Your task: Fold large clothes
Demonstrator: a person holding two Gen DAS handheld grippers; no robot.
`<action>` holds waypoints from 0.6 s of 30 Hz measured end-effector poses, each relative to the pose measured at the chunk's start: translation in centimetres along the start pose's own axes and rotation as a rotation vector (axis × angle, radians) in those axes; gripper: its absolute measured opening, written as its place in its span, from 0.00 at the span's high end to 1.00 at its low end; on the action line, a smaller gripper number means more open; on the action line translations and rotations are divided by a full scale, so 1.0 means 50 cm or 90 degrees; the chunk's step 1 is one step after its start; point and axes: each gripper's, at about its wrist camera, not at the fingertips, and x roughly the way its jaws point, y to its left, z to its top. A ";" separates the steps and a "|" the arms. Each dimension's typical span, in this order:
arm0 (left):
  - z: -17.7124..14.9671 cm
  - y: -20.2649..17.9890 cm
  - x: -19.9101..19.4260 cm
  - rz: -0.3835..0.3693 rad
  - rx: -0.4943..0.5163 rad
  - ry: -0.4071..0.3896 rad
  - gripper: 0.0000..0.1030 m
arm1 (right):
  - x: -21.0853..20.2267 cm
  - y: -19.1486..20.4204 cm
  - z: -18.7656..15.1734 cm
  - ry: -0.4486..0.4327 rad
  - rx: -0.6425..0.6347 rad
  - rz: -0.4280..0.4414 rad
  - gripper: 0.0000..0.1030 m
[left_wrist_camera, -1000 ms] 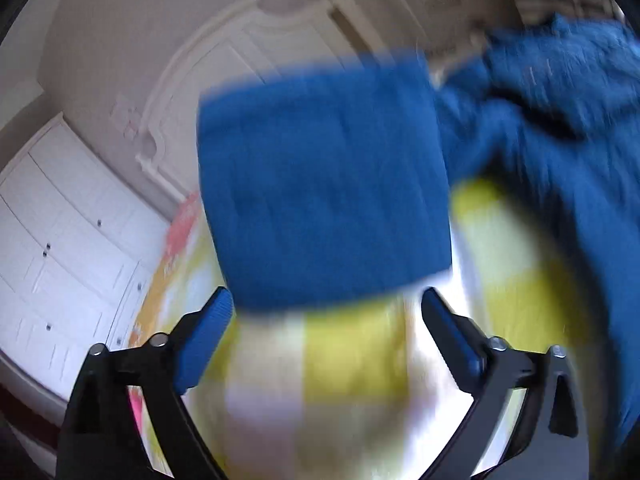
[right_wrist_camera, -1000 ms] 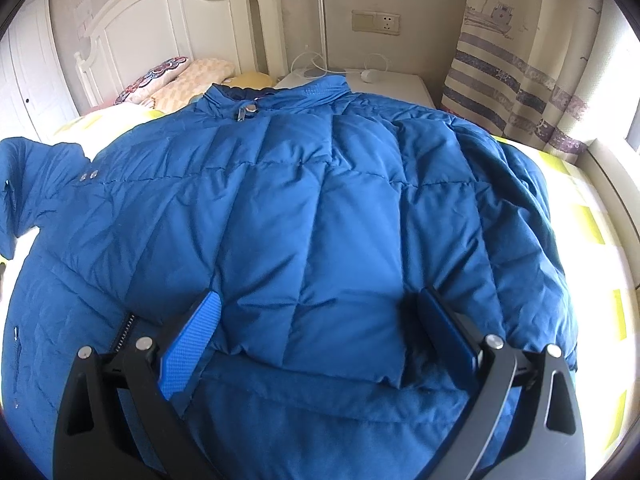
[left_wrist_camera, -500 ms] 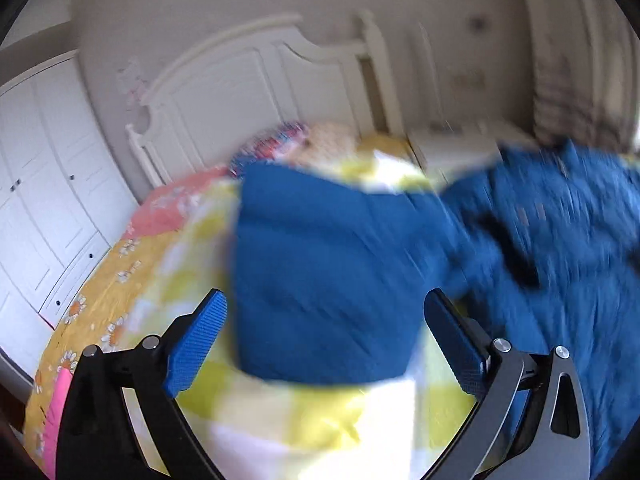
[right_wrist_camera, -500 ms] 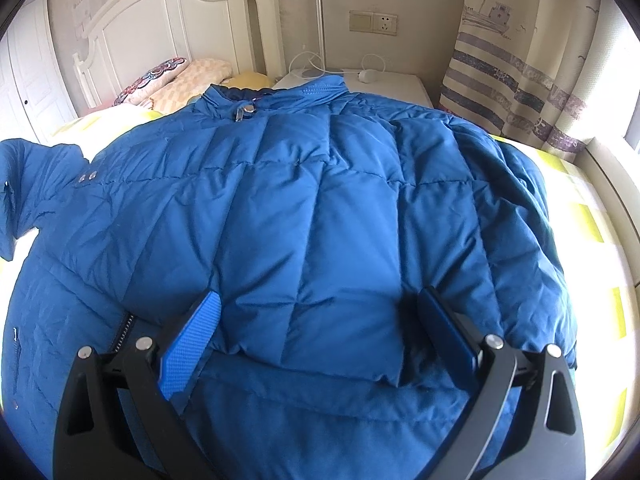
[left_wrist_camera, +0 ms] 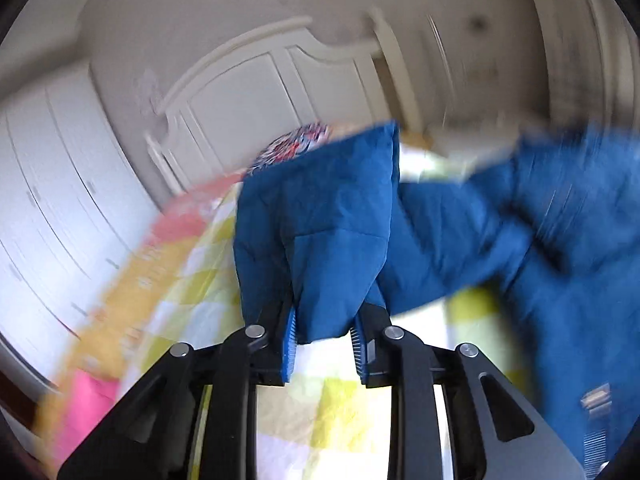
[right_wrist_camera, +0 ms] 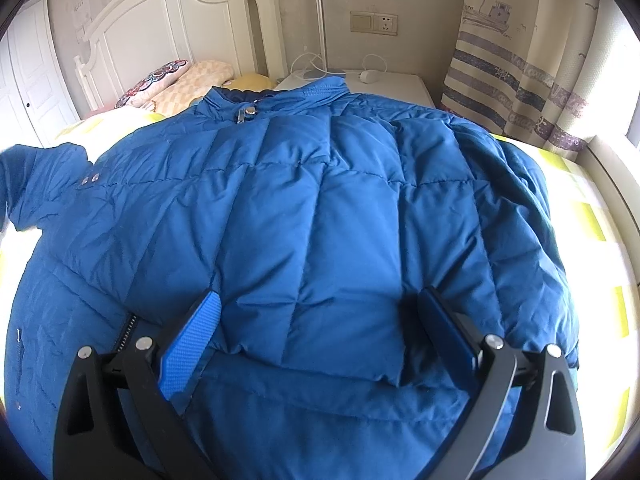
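A large blue puffer jacket (right_wrist_camera: pixel 320 216) lies spread over the bed, collar toward the headboard. My right gripper (right_wrist_camera: pixel 320 320) is open, its fingers resting on the jacket's lower body, holding nothing. In the left wrist view my left gripper (left_wrist_camera: pixel 326 320) is shut on the end of the jacket's sleeve (left_wrist_camera: pixel 320 224) and holds it lifted off the yellow-checked bedspread (left_wrist_camera: pixel 320 400). The rest of the jacket (left_wrist_camera: pixel 560 240) trails off to the right, blurred. The sleeve also shows at the far left of the right wrist view (right_wrist_camera: pixel 36 176).
A white headboard (right_wrist_camera: pixel 168 28) and pillows (right_wrist_camera: pixel 176 80) stand at the bed's far end. A white nightstand (right_wrist_camera: pixel 380 84) with cables sits behind the collar. A striped curtain (right_wrist_camera: pixel 520 60) hangs at right. White wardrobe doors (left_wrist_camera: pixel 52 200) are left of the bed.
My left gripper has closed on the sleeve end, which lay loose between its open fingers before, and lifted it. The right gripper has not moved.
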 end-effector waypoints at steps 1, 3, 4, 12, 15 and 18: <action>0.021 0.039 -0.027 -0.031 -0.045 -0.014 0.78 | 0.000 0.000 0.000 -0.001 -0.001 0.001 0.05; 0.062 0.093 -0.064 -0.100 -0.120 -0.032 0.78 | -0.001 0.000 0.000 -0.002 -0.002 0.002 0.05; 0.089 0.105 -0.078 -0.137 -0.148 -0.043 0.79 | -0.002 0.001 0.000 -0.003 -0.002 0.002 0.05; 0.275 -0.090 -0.269 -0.137 0.054 -0.231 0.79 | -0.008 -0.004 -0.002 -0.011 0.003 0.010 0.05; 0.321 -0.243 -0.341 -0.106 0.209 -0.318 0.79 | -0.008 -0.004 -0.001 -0.011 0.003 0.011 0.05; 0.352 -0.393 -0.404 -0.100 0.337 -0.396 0.78 | -0.009 -0.010 -0.001 -0.013 0.009 0.020 0.05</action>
